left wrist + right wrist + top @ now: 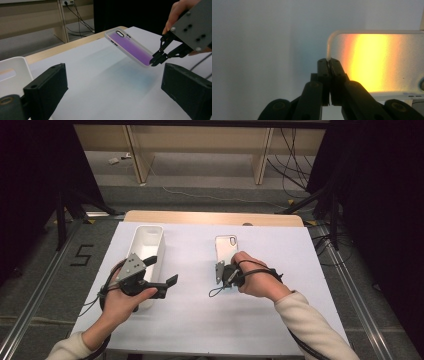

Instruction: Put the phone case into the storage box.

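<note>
1. The right tongs (223,275), held in a hand entering from the lower right, are clenched on the near edge of the translucent white-rimmed phone case (226,249).
2. The left tongs (161,273) hover released, jaws well apart, beside the long white plastic tray (148,240).
3. The phone case is tilted, its gripped end raised off the white worktop (200,320); the left gripper view shows its back purple, with an oval camera cut-out.
</note>
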